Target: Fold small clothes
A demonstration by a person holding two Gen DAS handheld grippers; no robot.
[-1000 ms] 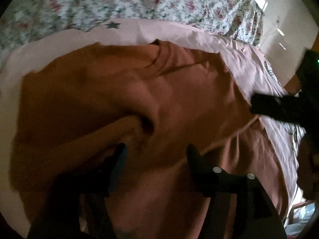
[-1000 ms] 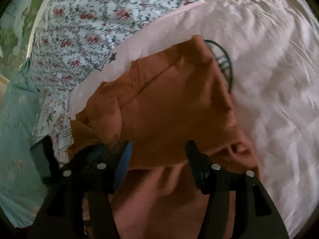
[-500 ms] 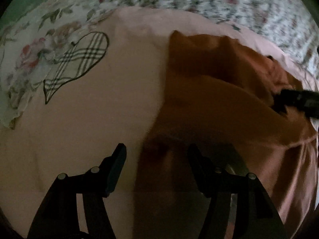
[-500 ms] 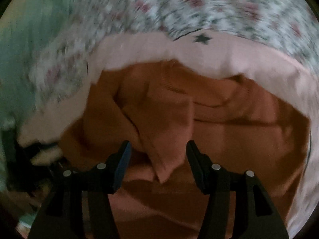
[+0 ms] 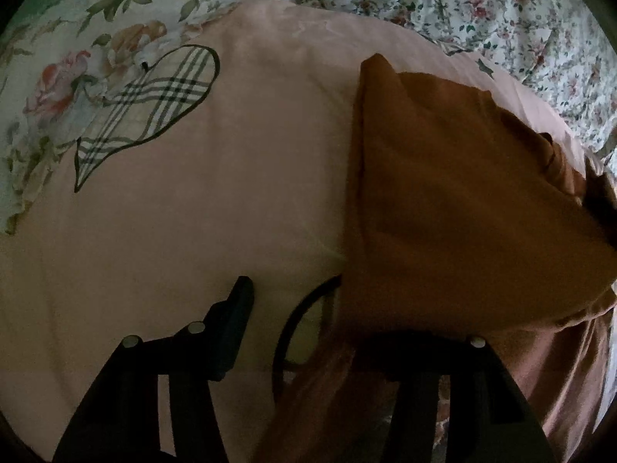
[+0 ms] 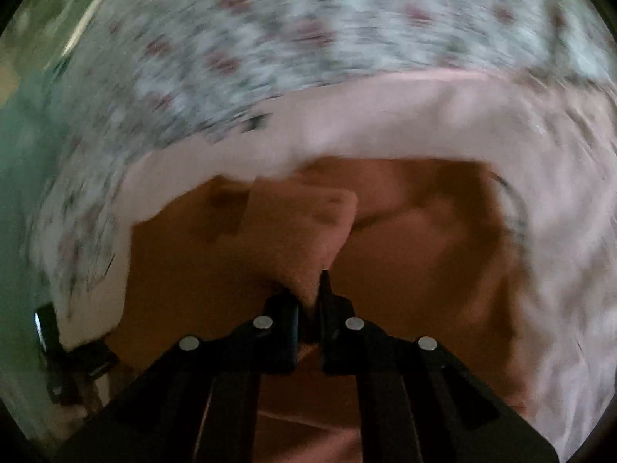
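right gripper [image 6: 308,301] pinches a soft, limp fold of the rust shirt [image 6: 405,254] at frame centre, left gripper [image 5: 308,308] probably spread, one finger cloth-covered.

Two wrist fisheyes, both close above the bed, looking down and forward along the fingers.

Left wrist view: set low over the pink sheet [image 5: 239,177], facing toward the floral bedding [image 5: 482,7] at the far edge; plaid heart print [image 5: 154,96] to upper left, rust-orange garment [image 5: 443,212] filling the right half, left gripper [image 5: 308,308] at bottom of frame, its right finger covered by cloth. Right wrist view: nearer still, motion-blurred, facing the same floral bedding [image 6: 308,38] across a band of pink sheet [image 6: 424,115]; garment [image 6: 424,250] directly beneath, right gripper [image 6: 310,297] at bottom centre. Shared between views: garment, pink sheet, floral bedding beyond.
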